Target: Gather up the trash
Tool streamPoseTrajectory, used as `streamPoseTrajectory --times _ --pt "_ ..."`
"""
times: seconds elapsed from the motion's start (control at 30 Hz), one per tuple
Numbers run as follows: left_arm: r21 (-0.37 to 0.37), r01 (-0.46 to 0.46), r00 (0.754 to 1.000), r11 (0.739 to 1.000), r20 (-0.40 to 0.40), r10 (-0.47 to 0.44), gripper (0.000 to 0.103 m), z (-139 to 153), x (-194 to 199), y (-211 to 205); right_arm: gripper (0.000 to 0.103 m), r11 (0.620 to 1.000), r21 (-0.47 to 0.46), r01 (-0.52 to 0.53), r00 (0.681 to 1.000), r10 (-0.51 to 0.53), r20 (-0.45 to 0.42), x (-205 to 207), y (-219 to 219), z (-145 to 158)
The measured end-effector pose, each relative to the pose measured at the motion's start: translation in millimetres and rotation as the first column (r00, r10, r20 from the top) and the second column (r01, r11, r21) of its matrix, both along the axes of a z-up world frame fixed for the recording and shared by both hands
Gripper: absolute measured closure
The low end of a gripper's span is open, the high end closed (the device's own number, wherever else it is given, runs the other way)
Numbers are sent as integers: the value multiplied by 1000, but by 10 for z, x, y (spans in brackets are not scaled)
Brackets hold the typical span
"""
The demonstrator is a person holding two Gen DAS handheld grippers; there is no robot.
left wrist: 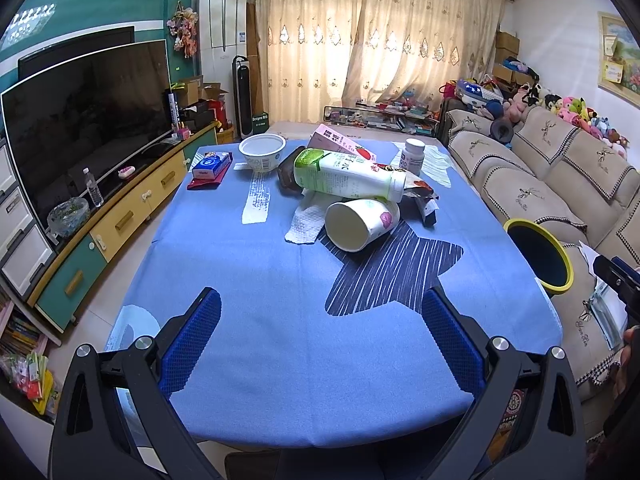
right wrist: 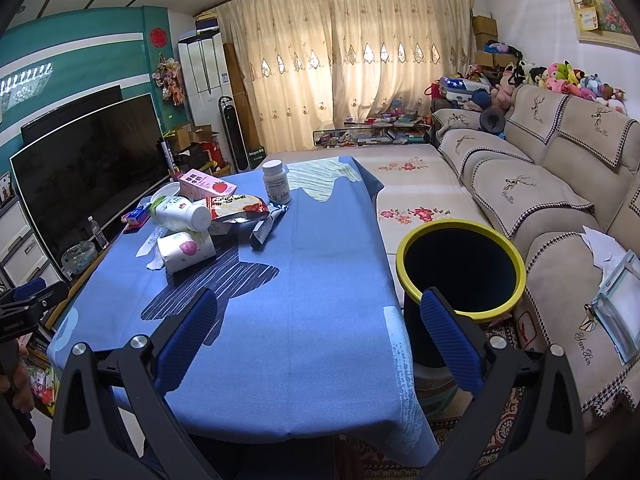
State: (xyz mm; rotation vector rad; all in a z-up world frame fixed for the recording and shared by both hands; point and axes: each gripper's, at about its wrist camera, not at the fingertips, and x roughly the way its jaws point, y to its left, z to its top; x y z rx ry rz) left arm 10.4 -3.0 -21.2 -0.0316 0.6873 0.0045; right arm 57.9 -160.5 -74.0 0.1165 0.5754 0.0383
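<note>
Spread wide and empty, the left gripper (left wrist: 320, 312) and the right gripper (right wrist: 320, 316) are held above the near part of the blue-clothed table (left wrist: 280, 280). Trash is heaped at the far middle — a tipped white paper cup (left wrist: 360, 222), a white bottle with a green label (left wrist: 346, 178) lying on its side, a pink strawberry carton (left wrist: 340, 146) and a crumpled white napkin (left wrist: 306, 222). A dark, yellow-rimmed round bin (right wrist: 460, 270) is seen just beside the table's right edge, before the beige sofa (right wrist: 540, 168).

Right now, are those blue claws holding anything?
No. The left gripper and the right gripper are both open and empty; the trash lies untouched on the table.
</note>
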Motion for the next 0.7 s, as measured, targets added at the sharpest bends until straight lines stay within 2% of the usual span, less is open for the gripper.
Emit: streamPoseTrajectory --times 0.7 --pt "2 5 1000 1000 -20 -5 4 -62 82 -2 6 1000 1 -7 1000 7 -29 67 17 -98"
